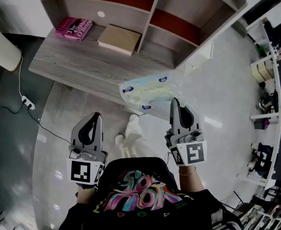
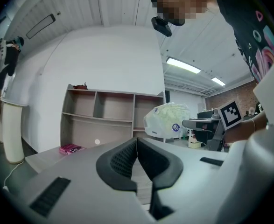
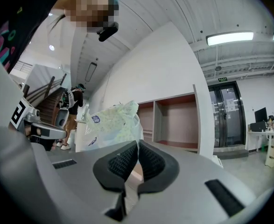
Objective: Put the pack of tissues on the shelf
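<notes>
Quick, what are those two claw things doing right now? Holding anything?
The left gripper is closed, holding nothing.
The right gripper is closed on the wrapper of the pack of tissues.

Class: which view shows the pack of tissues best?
Head view: the pack of tissues shows almost whole from above, at the right gripper. The left gripper view shows it small; in the right gripper view the jaws hide its lower part.
</notes>
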`<act>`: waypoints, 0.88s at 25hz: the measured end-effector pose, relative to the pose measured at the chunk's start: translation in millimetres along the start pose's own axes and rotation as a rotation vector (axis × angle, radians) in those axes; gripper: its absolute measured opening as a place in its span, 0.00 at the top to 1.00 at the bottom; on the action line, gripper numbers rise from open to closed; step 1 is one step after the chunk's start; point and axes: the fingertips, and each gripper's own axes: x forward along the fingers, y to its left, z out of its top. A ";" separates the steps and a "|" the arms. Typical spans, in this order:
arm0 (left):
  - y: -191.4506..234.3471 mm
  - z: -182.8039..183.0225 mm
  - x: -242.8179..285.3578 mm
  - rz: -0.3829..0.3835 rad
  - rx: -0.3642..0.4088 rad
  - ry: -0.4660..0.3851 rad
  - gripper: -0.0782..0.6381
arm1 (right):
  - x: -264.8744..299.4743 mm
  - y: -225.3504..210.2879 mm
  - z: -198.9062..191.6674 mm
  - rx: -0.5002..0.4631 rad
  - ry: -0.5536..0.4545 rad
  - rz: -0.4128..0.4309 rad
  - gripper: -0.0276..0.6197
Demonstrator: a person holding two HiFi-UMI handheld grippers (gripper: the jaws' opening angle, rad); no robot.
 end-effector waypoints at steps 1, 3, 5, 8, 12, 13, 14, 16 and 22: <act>2.6 -1.0 5.7 -0.007 0.010 0.003 0.85 | 6.3 -1.6 -1.5 0.001 0.000 -0.001 0.93; 8.4 -0.1 19.5 -0.018 0.022 0.005 0.85 | 20.2 -5.3 -2.4 0.004 -0.004 -0.001 0.93; 11.5 3.9 38.8 -0.028 0.025 0.002 0.85 | 33.9 -14.2 -2.5 0.008 -0.006 -0.006 0.93; 7.2 12.1 76.4 -0.051 0.031 0.001 0.85 | 52.7 -39.6 -0.8 0.008 -0.005 -0.016 0.93; -0.5 24.7 130.4 -0.087 0.045 -0.013 0.85 | 79.9 -78.8 6.4 0.009 -0.033 -0.037 0.93; 0.2 27.9 143.2 -0.097 0.048 -0.018 0.85 | 88.9 -86.4 8.2 0.007 -0.043 -0.042 0.93; 1.9 30.8 155.8 -0.107 0.052 -0.022 0.85 | 98.4 -93.2 9.6 0.004 -0.050 -0.046 0.93; 4.6 37.3 182.4 -0.125 0.059 -0.029 0.85 | 117.5 -108.3 12.0 -0.002 -0.057 -0.055 0.93; -12.8 67.1 267.5 -0.171 0.086 -0.056 0.85 | 155.4 -176.6 32.9 0.002 -0.090 -0.092 0.93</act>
